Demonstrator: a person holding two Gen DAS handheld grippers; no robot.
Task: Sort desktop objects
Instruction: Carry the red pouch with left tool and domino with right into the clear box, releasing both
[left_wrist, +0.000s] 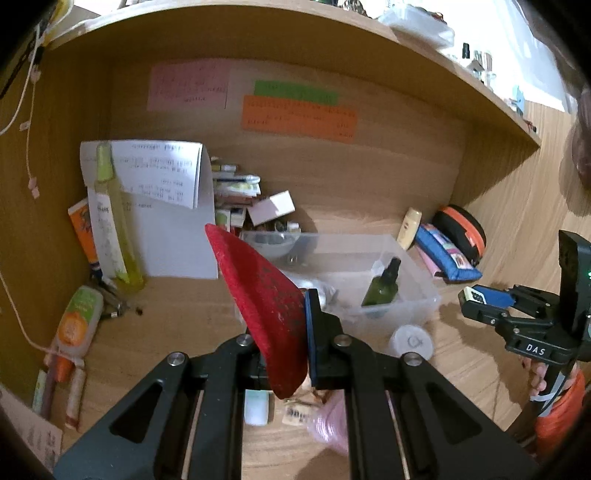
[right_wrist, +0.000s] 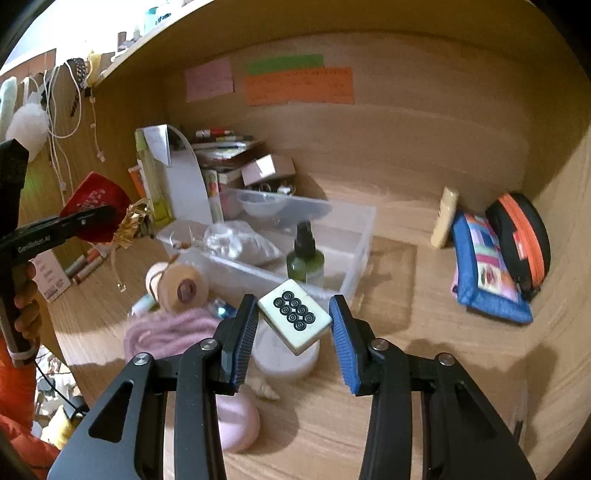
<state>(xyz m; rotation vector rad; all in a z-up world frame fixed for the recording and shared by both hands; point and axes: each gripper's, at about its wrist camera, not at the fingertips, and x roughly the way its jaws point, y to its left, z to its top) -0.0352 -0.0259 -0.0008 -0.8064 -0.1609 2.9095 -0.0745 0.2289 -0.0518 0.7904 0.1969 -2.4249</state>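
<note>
My left gripper (left_wrist: 288, 332) is shut on a red fabric pouch (left_wrist: 266, 306) and holds it above the desk in front of the clear plastic bin (left_wrist: 417, 295). The pouch also shows in the right wrist view (right_wrist: 94, 206), with a gold ribbon hanging from it. My right gripper (right_wrist: 293, 325) holds a white mahjong tile (right_wrist: 294, 320) with black circles between its blue pads, just short of the bin (right_wrist: 354, 258). The right gripper shows in the left wrist view (left_wrist: 476, 299) to the right of the bin. A green spray bottle (right_wrist: 305, 258) stands inside the bin.
A white round jar (right_wrist: 286, 360), pink yarn (right_wrist: 166, 332) and a tape roll (right_wrist: 184, 290) lie before the bin. A blue pouch (right_wrist: 487, 266), black-orange case (right_wrist: 521, 236) and cream bottle (right_wrist: 445, 218) sit at the right. Papers, boxes and a tall yellow bottle (left_wrist: 110, 218) stand back left.
</note>
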